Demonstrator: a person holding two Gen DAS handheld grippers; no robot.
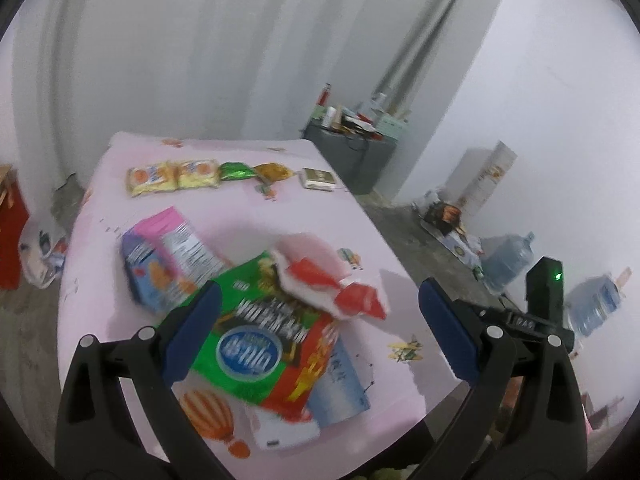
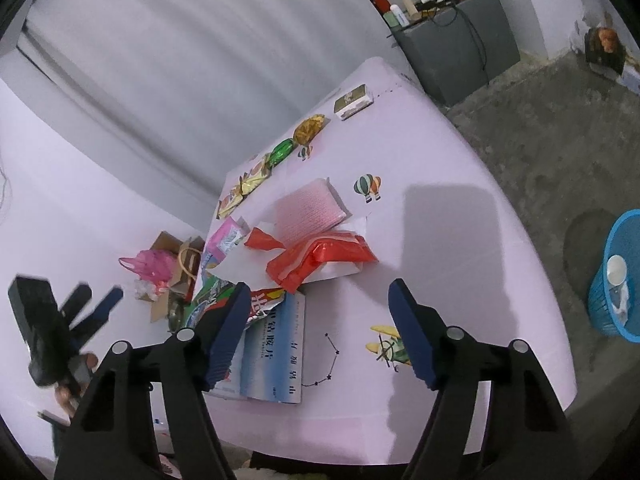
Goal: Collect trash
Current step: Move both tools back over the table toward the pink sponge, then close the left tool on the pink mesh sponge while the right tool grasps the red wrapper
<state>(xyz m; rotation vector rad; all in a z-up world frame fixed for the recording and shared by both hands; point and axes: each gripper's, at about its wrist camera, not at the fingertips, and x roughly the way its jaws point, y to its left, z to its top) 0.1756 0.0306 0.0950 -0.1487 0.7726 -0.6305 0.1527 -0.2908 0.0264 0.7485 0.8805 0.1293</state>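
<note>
A pile of trash lies on the pink table: a green snack bag, a crumpled red-and-white wrapper, a pink and blue carton and a blue-and-white book. My left gripper is open and empty, hovering over the green bag. My right gripper is open and empty above the table's near edge, beside the book and below the red wrapper. The left gripper also shows at the left in the right wrist view.
Yellow snack packs, a green wrapper, an orange wrapper and a small box line the table's far edge. A blue mesh bin stands on the floor to the right. A grey cabinet stands behind; water jugs sit by the wall.
</note>
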